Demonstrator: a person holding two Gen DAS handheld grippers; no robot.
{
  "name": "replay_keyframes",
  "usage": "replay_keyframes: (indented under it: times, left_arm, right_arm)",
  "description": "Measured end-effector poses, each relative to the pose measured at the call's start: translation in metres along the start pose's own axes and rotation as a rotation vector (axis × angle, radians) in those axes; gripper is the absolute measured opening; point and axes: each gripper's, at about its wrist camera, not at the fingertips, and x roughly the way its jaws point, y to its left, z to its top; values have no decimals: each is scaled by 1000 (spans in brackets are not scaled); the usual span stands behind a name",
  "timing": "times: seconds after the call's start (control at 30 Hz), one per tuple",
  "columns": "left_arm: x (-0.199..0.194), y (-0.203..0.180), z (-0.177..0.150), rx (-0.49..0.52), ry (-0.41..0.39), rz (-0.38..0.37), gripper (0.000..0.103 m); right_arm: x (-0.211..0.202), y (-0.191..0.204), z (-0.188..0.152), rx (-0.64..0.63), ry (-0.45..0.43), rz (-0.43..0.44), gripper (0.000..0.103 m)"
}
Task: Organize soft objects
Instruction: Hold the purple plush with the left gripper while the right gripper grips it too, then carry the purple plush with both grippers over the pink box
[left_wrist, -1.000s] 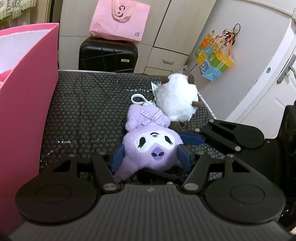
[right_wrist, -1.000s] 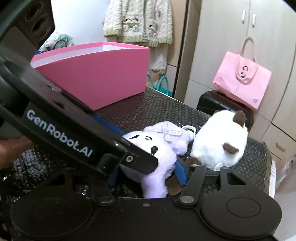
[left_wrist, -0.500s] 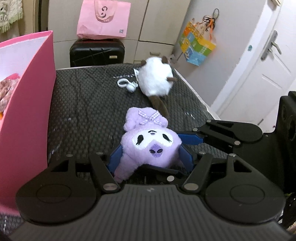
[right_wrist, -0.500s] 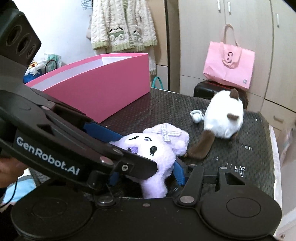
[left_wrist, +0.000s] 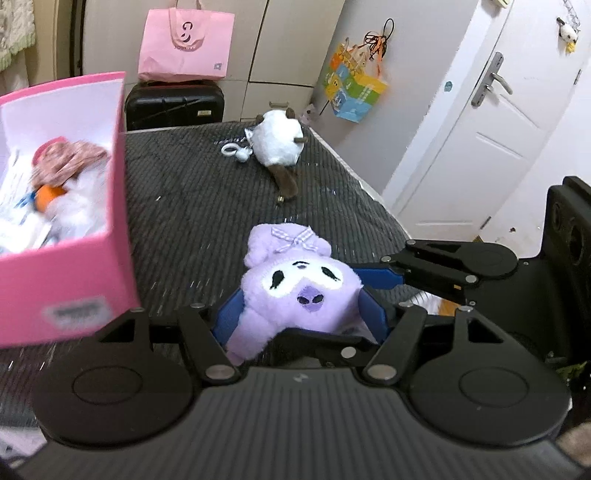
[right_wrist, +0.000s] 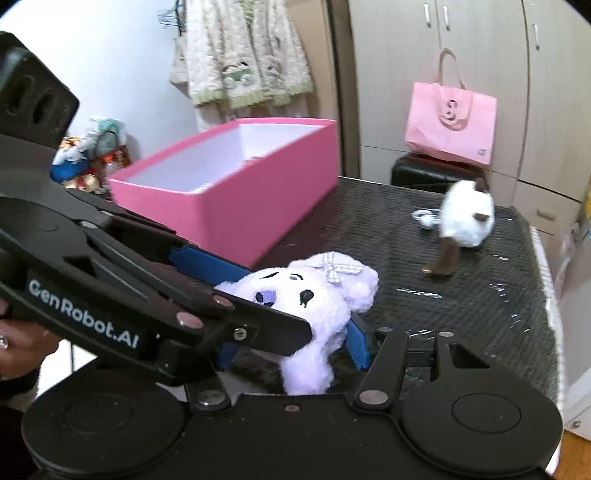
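My left gripper (left_wrist: 299, 314) is shut on a purple plush toy (left_wrist: 295, 288) with a checked bow and holds it above the dark mat (left_wrist: 207, 206). My right gripper (right_wrist: 291, 350) sits beside it, and its blue pads also flank the purple plush (right_wrist: 314, 302). A white plush cat (left_wrist: 277, 147) with a brown tail and a white key ring lies at the mat's far end; it also shows in the right wrist view (right_wrist: 465, 218). The pink box (left_wrist: 59, 221) on the left holds several soft toys.
A black suitcase (left_wrist: 173, 103) with a pink tote bag (left_wrist: 184, 48) on it stands behind the mat. A white door (left_wrist: 480, 129) is at the right. Cupboards and hanging knitwear (right_wrist: 243, 51) line the back wall. The mat's right edge drops off to the floor.
Both grippers have risen and pulled back with the purple plush, away from the white cat. The pink box's inside has come into the left wrist view.
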Motion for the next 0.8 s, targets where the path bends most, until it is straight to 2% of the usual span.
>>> replay_keyframes:
  times: [0.27,0.43,0.63,0.8]
  left_arm:
    - [-66,16,-25,-21,-27,-6,69]
    - [-98,24,-29,8,-81,34,69]
    - [-119,52,-16,14,-149,75,71]
    - [-122,82,9,-4,-199,111,72]
  right_arm:
    - [-21,56,7,-96,-34,93,64]
    - [-26,87,19,-192,-82,112,64]
    - [-9,106,49,-258,-139,120,64]
    - [16,108,80,-315,-198,125,64]
